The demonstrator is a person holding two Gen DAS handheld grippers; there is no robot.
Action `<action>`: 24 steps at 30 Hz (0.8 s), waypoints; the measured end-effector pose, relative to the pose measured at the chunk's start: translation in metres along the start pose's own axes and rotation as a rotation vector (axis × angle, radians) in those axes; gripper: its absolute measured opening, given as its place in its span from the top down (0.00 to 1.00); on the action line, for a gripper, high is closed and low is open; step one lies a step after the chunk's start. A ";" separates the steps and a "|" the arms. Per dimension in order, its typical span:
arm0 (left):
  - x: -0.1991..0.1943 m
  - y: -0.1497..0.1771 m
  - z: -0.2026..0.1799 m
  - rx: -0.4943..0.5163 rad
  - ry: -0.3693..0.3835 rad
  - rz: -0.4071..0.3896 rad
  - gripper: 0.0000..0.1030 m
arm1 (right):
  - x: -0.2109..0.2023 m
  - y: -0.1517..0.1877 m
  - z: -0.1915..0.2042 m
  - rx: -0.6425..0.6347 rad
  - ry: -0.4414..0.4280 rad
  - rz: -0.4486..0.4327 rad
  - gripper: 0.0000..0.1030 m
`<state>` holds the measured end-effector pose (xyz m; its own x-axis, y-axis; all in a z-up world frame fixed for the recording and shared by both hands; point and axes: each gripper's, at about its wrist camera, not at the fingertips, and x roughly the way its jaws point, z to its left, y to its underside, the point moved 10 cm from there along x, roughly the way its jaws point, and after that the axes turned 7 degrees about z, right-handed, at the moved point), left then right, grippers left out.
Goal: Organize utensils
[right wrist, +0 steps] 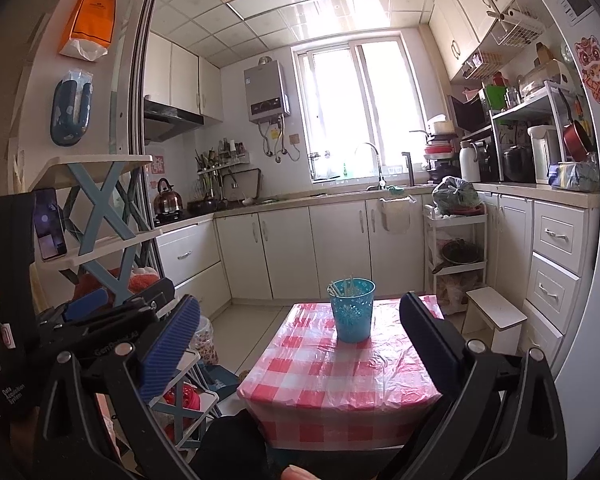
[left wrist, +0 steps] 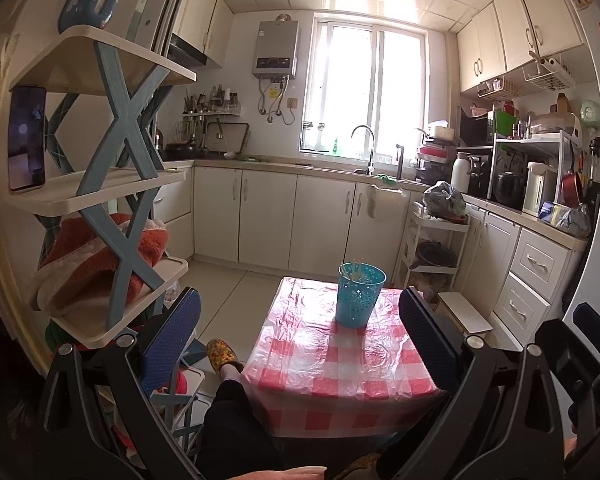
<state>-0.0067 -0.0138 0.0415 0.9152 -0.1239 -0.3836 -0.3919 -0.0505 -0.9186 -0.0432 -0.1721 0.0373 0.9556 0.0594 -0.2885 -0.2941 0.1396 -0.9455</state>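
A blue perforated cup (left wrist: 358,298) stands on a small table under a red-and-white checked cloth (left wrist: 332,364), near its far edge. Several thin pale utensils (left wrist: 354,270), perhaps chopsticks, stick up inside it. My left gripper (left wrist: 300,340) is open and empty, held back from the table's near edge. The right wrist view shows the same cup (right wrist: 352,312) and utensils (right wrist: 346,286) on the cloth (right wrist: 320,376). My right gripper (right wrist: 300,344) is also open with nothing between its fingers. The left gripper (right wrist: 100,312) shows at the left of that view.
A white shelf rack with blue X braces (left wrist: 128,168) stands close on the left, holding a phone (left wrist: 26,138) and an orange towel (left wrist: 96,256). A person's leg and slippered foot (left wrist: 222,354) are beside the table. A low white stool (right wrist: 494,312) and a trolley (right wrist: 456,240) stand right.
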 end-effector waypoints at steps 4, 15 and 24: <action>-0.004 -0.001 -0.001 0.004 -0.007 -0.015 0.07 | -0.003 -0.001 0.002 -0.005 -0.002 -0.009 0.07; -0.008 -0.002 0.000 0.008 -0.024 -0.037 0.07 | -0.005 -0.001 0.000 -0.003 -0.001 -0.016 0.07; -0.010 -0.002 0.000 0.008 -0.027 -0.043 0.07 | -0.008 0.000 0.001 -0.002 0.000 -0.026 0.07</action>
<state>-0.0151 -0.0122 0.0472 0.9333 -0.0950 -0.3463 -0.3517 -0.0471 -0.9349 -0.0505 -0.1719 0.0397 0.9630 0.0554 -0.2636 -0.2689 0.1391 -0.9531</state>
